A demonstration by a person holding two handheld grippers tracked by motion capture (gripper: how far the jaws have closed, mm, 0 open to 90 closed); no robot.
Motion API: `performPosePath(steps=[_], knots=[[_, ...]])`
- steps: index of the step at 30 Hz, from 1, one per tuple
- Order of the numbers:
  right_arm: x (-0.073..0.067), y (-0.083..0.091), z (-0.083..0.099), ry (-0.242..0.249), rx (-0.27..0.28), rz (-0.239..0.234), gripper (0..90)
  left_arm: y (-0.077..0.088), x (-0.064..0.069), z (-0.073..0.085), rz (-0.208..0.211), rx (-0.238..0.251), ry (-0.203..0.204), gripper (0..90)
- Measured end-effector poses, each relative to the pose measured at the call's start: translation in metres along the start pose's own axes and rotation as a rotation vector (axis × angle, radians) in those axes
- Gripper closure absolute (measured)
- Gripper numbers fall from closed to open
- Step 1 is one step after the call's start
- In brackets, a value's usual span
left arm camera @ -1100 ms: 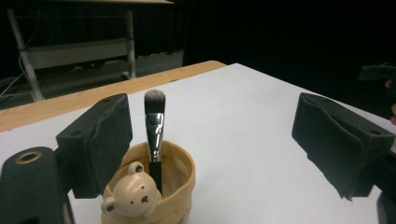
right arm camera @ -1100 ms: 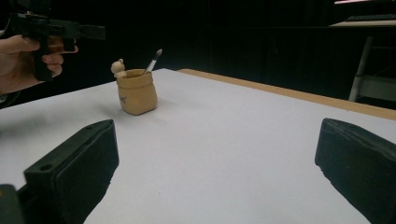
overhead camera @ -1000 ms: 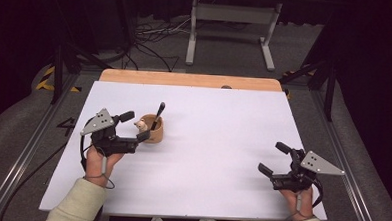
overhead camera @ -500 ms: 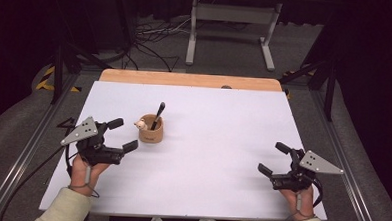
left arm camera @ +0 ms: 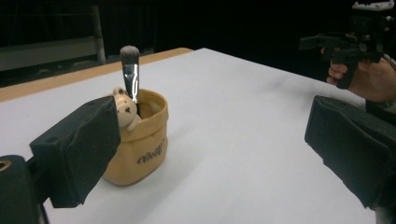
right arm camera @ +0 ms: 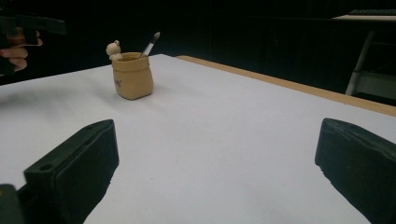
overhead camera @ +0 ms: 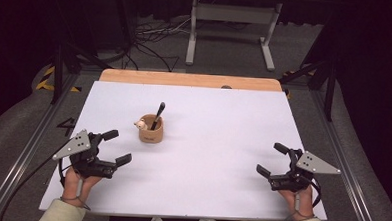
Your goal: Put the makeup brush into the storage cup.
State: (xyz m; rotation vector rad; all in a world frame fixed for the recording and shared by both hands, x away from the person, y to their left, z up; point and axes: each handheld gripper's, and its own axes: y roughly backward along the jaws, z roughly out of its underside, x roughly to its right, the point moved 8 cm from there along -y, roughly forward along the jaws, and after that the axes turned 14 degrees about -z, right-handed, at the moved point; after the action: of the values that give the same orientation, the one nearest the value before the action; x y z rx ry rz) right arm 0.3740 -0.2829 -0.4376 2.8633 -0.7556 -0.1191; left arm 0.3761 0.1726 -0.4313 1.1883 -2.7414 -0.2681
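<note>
A small tan sack-shaped pot [overhead camera: 151,130] holding a black-handled brush [overhead camera: 158,115] stands on the white-topped desk [overhead camera: 222,141]. The left gripper [overhead camera: 113,147] sits near it and the right gripper [overhead camera: 272,158] well apart, both with fingers wide and empty.

I work in a dark lab or studio. My white-topped wooden table [overhead camera: 232,142] sits between metal floor rails [overhead camera: 27,143]. Black tangled cables [overhead camera: 147,43] and a grey metal stand [overhead camera: 232,27] lie beyond.

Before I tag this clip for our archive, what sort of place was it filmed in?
Probably a lab or studio recording rig: a white-covered table with only a small pot on it, loose cables on the floor behind, dark surroundings.
</note>
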Motion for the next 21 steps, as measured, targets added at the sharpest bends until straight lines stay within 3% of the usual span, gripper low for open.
performPosePath(steps=[14,21], knots=[[-0.005,-0.004,0.002,0.016,-0.002,-0.016,0.0,-0.004,0.002,0.029,0.002,-0.044,-0.029,4.0],[-0.007,-0.004,0.003,0.016,0.023,-0.038,0.0,-0.006,0.002,0.042,0.013,-0.048,0.010,3.6]])
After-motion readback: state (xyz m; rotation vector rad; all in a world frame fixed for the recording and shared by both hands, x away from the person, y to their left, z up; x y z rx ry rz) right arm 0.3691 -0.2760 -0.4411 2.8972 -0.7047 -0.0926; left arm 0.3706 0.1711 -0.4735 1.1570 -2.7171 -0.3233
